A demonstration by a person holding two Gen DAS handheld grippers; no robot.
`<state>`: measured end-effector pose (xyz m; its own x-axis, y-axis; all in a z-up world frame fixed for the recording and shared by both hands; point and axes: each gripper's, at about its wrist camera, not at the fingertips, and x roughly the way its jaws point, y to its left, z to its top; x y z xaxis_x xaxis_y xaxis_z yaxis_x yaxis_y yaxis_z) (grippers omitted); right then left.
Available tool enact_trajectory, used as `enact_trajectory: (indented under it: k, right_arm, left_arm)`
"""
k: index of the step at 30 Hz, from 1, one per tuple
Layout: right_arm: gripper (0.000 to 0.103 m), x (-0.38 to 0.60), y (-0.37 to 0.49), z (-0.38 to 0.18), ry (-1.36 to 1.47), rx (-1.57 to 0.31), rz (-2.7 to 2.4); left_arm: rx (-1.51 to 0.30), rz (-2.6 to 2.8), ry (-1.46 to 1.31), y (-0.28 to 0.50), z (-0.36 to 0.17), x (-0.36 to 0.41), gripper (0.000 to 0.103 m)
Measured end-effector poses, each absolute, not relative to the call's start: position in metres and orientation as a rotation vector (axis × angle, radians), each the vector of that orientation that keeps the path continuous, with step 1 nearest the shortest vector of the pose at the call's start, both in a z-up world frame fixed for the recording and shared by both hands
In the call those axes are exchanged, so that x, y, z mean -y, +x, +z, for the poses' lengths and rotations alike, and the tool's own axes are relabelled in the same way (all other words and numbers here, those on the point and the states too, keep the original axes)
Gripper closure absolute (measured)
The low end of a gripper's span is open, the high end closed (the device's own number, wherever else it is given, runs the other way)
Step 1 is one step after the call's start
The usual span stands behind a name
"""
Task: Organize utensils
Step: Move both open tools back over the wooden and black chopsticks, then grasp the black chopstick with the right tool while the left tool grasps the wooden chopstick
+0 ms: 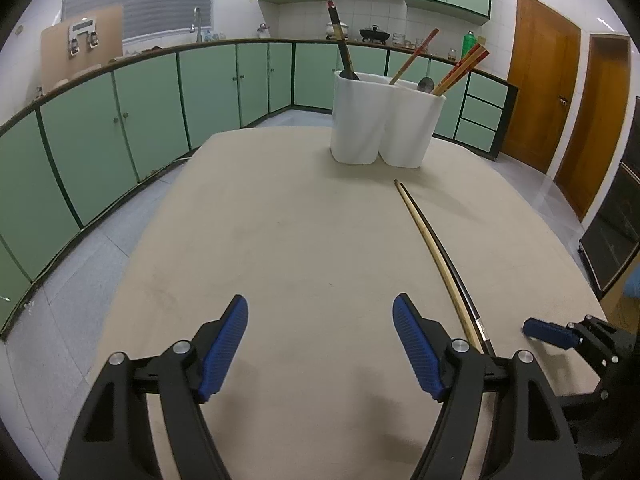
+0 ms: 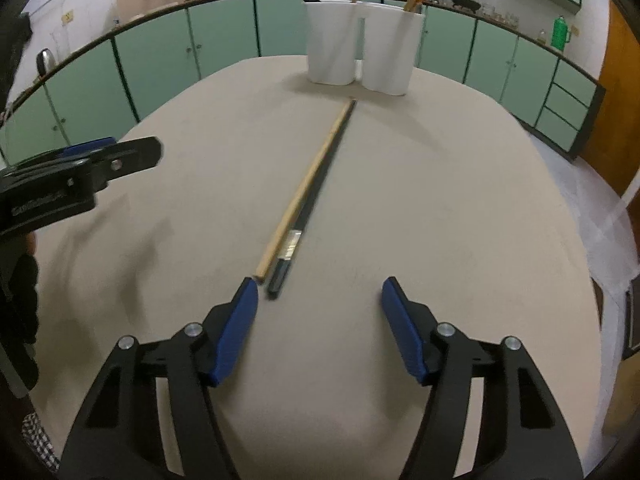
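Observation:
Two chopsticks lie side by side on the beige table: a light wooden one (image 2: 304,188) and a black one (image 2: 320,196); they also show in the left wrist view (image 1: 436,256). A white two-compartment holder (image 1: 384,120) stands at the table's far side (image 2: 360,40) with red-brown chopsticks (image 1: 460,68), a spoon and a dark utensil in it. My left gripper (image 1: 320,344) is open and empty, left of the chopsticks. My right gripper (image 2: 320,320) is open and empty, just behind the chopsticks' near ends.
The beige table (image 1: 280,240) is oval, its edges dropping to a grey tiled floor. Green cabinets (image 1: 120,128) line the far wall. Wooden doors (image 1: 540,92) stand on the right. The left gripper's side appears in the right wrist view (image 2: 80,168).

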<state>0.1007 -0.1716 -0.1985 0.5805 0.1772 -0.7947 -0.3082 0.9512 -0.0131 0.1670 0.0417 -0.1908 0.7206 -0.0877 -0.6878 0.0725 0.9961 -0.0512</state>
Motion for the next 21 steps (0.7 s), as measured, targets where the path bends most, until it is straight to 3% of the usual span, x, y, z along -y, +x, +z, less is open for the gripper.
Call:
enact_trajectory:
  k: [8, 13, 18, 21]
  right_arm:
    - [0.047, 0.193, 0.107, -0.195, -0.075, -0.919, 0.249]
    - [0.063, 0.185, 0.105, -0.198, -0.087, -0.909, 0.277]
    - [0.093, 0.183, 0.106, -0.197, -0.070, -0.908, 0.301]
    - [0.097, 0.187, 0.105, -0.196, -0.044, -0.912, 0.301]
  left_arm:
    - [-0.766, -0.091, -0.027, 0.167, -0.192, -0.040, 0.029]
    - [-0.769, -0.095, -0.022, 0.167, -0.193, -0.036, 0.029]
    - [-0.782, -0.106, -0.024, 0.168, -0.195, -0.030, 0.028]
    - [-0.789, -0.122, -0.024, 0.168, -0.197, -0.023, 0.028]
